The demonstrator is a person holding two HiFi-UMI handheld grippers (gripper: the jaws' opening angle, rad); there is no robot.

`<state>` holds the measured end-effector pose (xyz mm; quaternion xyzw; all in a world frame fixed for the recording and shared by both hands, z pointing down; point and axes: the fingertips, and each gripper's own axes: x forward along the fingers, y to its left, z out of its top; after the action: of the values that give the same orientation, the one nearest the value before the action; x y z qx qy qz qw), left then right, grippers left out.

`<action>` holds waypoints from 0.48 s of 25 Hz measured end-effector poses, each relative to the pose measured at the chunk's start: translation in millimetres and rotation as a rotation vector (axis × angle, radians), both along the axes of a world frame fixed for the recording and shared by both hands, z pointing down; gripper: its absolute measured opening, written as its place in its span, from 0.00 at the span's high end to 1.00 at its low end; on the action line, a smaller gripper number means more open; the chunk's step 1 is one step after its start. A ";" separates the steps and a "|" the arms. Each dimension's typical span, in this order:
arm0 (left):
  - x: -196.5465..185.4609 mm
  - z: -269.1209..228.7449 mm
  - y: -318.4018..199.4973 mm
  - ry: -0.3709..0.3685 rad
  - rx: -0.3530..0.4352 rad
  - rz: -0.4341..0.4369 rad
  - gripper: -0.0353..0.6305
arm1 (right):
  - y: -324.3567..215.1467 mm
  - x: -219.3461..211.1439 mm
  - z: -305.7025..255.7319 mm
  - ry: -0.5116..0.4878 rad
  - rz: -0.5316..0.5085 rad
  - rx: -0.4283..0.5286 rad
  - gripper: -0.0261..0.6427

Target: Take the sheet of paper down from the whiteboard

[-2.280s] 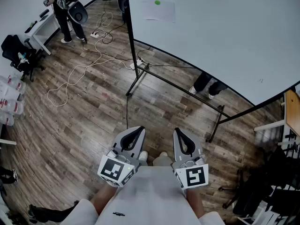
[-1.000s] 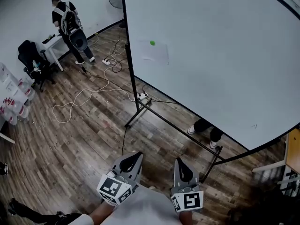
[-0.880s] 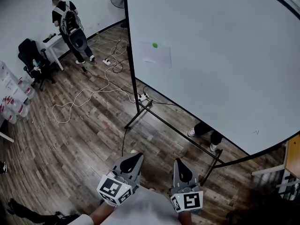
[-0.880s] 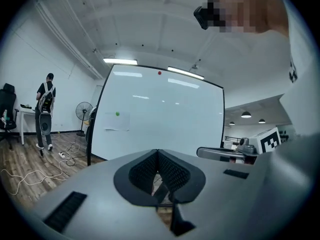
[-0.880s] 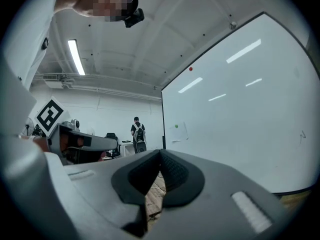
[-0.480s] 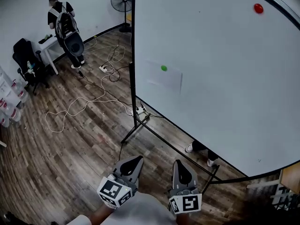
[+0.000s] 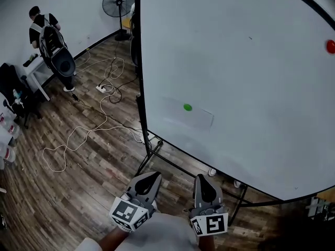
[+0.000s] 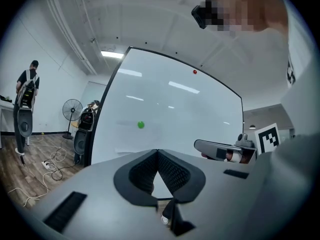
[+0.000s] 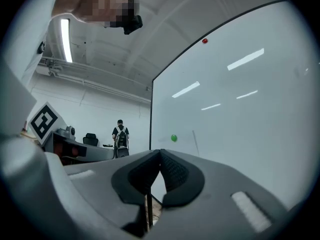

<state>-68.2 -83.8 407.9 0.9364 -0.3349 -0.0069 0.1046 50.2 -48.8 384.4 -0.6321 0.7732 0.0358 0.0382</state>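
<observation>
A sheet of white paper (image 7: 189, 115) hangs low on the big whiteboard (image 7: 246, 72), pinned by a green round magnet (image 7: 187, 107). The same green magnet (image 8: 141, 125) shows ahead in the left gripper view, and as the magnet (image 9: 173, 138) in the right gripper view. My left gripper (image 7: 149, 178) and right gripper (image 7: 203, 184) are side by side at the bottom of the head view, well short of the board. Both are shut with nothing between the jaws, seen again as left gripper (image 8: 157, 151) and right gripper (image 9: 160, 151).
A red magnet (image 7: 330, 46) sits high on the board's right. The board's black stand (image 7: 152, 153) rests on the wood floor, with cables (image 7: 89, 132) to the left. A person with a backpack (image 7: 49, 38) stands by a desk far left, a fan (image 7: 118, 4) beyond.
I have walked closer to the whiteboard: the paper and green magnet have moved down and nearer in the head view. Both grippers stayed shut and side by side.
</observation>
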 end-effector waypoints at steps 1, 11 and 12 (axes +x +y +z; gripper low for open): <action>-0.4 -0.4 -7.0 0.002 0.001 0.006 0.94 | -5.4 -2.6 -1.1 0.005 0.002 -0.001 0.94; 16.4 -2.8 -42.2 0.042 -0.014 0.000 0.94 | -39.7 15.1 2.0 0.031 0.003 -0.028 0.94; 18.7 -5.2 -45.1 0.039 -0.015 -0.005 0.94 | -43.7 17.5 0.1 0.029 -0.003 -0.030 0.94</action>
<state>-49.4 -128.9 402.7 0.9344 -0.3353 -0.0230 0.1181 67.8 -92.5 384.5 -0.6310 0.7749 0.0334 0.0177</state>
